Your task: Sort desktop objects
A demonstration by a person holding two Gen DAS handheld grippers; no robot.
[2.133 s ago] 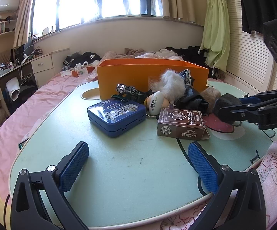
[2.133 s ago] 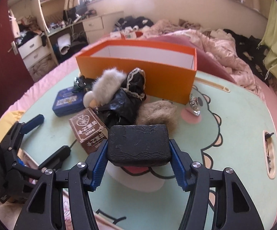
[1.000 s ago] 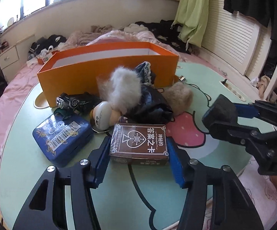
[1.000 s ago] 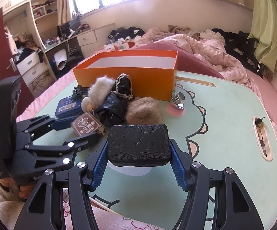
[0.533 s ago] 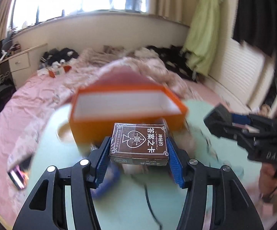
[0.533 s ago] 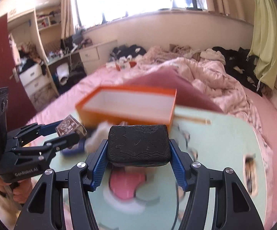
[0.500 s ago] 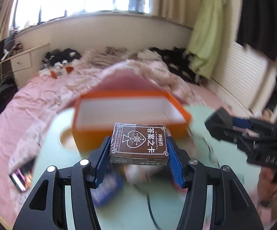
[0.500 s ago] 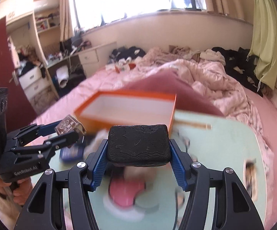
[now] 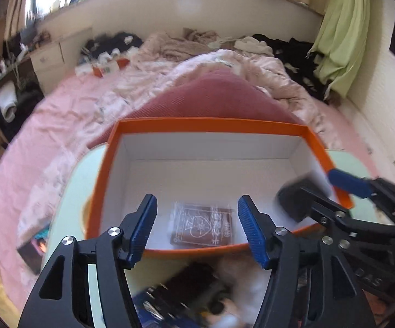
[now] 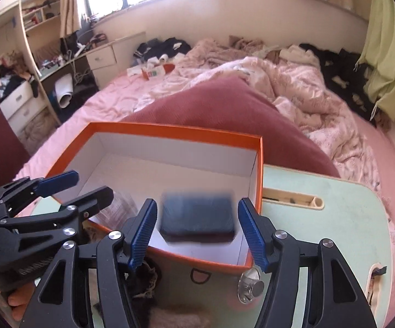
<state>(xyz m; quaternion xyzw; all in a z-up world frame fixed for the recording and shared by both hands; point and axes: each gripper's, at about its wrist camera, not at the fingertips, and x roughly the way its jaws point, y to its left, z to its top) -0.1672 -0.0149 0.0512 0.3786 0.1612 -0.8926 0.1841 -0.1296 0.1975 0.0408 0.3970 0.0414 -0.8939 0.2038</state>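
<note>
An orange box [image 9: 211, 122] with a white inside lies under both grippers. My left gripper [image 9: 197, 229] hangs over its near edge with its jaws opening. The brown card box [image 9: 201, 228] is blurred between the pads, touches neither, and sits low inside the box. My right gripper [image 10: 197, 227] is over the right part of the orange box [image 10: 170, 131], jaws also opening. The black case [image 10: 197, 218] is blurred and loose between its pads. Each view shows the other gripper: the right gripper [image 9: 323, 191] at the right, the left gripper [image 10: 82, 188] at the left.
The box stands on a pale green table [image 10: 320, 213] with a slot [image 10: 293, 198]. In front of the box lie a shiny round metal piece [image 10: 249, 283], brown fur [image 10: 175, 318] and dark items [image 9: 192, 281]. A dark pink cushion [image 10: 224, 104] and a bed lie beyond.
Both grippers moved forward over the orange box. Their jaws widened, and the card box and the black case left the pads and now drop inside.
</note>
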